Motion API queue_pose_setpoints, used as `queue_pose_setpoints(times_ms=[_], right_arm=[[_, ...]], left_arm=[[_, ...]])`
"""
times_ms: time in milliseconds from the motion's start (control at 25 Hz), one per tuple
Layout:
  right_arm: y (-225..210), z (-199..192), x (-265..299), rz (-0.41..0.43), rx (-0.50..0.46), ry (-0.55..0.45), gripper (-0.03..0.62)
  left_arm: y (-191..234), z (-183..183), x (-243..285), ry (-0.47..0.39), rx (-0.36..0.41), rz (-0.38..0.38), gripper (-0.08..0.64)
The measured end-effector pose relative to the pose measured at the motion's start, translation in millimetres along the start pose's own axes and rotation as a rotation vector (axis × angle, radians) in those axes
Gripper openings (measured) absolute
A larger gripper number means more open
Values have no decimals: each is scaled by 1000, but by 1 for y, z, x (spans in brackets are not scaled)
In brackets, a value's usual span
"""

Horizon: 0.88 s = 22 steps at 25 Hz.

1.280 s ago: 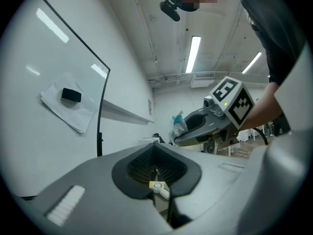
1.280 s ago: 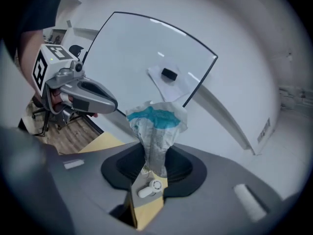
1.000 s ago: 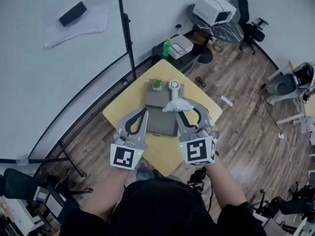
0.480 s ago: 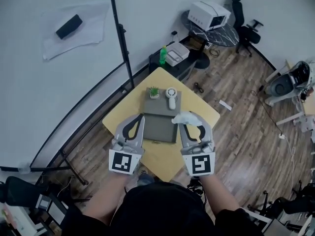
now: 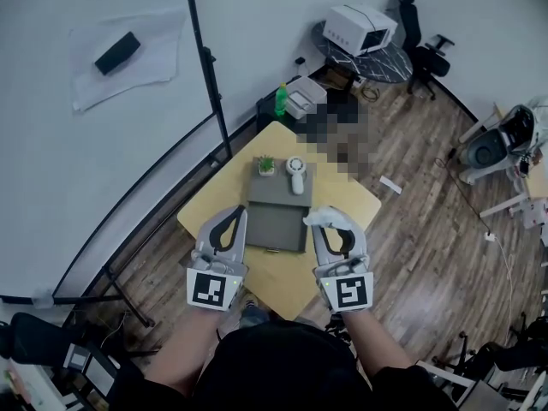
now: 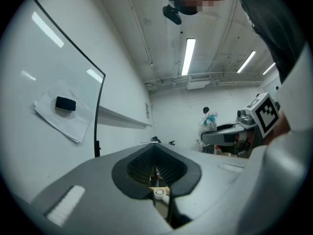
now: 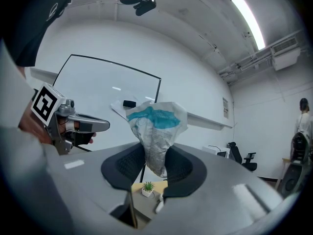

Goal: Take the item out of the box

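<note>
The grey box (image 5: 276,226) lies open on the yellow table (image 5: 278,274). My right gripper (image 5: 329,223) is shut on a crumpled white and blue packet (image 5: 321,217), held up beside the box's right edge. In the right gripper view the packet (image 7: 156,131) sticks up from between the black pads (image 7: 128,166) of the right gripper (image 7: 155,156). My left gripper (image 5: 233,215) hovers at the box's left side, shut and holding nothing. In the left gripper view the tips of the left gripper (image 6: 155,149) meet, and the right gripper (image 6: 230,132) with the packet (image 6: 209,121) shows beyond.
A small potted plant (image 5: 266,165) and a white hand fan (image 5: 296,169) stand on the grey panel behind the box. A whiteboard frame (image 5: 205,67) rises behind the table. A side table with a green bottle (image 5: 280,99) and office chairs stand further back.
My right gripper has drawn the packet back from over the far part of the box to its right front edge. Both grippers have come closer to the person.
</note>
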State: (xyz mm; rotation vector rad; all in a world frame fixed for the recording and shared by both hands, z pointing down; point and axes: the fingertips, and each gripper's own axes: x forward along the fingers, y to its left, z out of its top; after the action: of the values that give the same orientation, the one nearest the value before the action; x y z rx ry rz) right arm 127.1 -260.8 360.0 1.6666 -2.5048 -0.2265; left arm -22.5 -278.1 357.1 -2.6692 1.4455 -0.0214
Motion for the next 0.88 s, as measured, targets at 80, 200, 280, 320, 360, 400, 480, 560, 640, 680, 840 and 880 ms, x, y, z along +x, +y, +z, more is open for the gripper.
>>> queue_pose_setpoints(times_ms=[80,200,280,320,360,400,480,560,640,680,840,880], right_arm=[[3,-2,-1,-1,9,0,118],[3,-2,-2,-9,33,-9,118],[1,-2,-3,-21,69,-20,118],[0,-3,-3,-22,84,-26,118],[-1,-4,-3,-21,93,-31,118],[-2,-5,-3,-22,96,-31,117],[-3,-5,-3,-26,93,-29,114],[-4,-6,-2,-31,91,-29,112],[-4,-6,-2,-34,90,-27,110],[-4,-6,-1,-36,89,-21,110],[1,-7,-2,-29,71,-11,110],[2,-8,-2,-26,69,-13,109]], left_arm=[[1,-1,-2,3,-3,2,0],[2,0,-4,3,-2,2,0],[2,-1,-5,4,-3,3,0],[3,-1,-5,5,-5,4,0],[3,-1,-5,5,-6,4,0],[3,-1,-6,6,-5,4,0],[3,-2,-7,6,-4,2,0],[4,-2,-7,4,-4,4,0],[5,-2,-7,2,-3,5,0],[5,-2,-8,2,-2,6,0],[7,-3,-11,5,-6,8,0],[7,-4,-11,6,-7,9,0]])
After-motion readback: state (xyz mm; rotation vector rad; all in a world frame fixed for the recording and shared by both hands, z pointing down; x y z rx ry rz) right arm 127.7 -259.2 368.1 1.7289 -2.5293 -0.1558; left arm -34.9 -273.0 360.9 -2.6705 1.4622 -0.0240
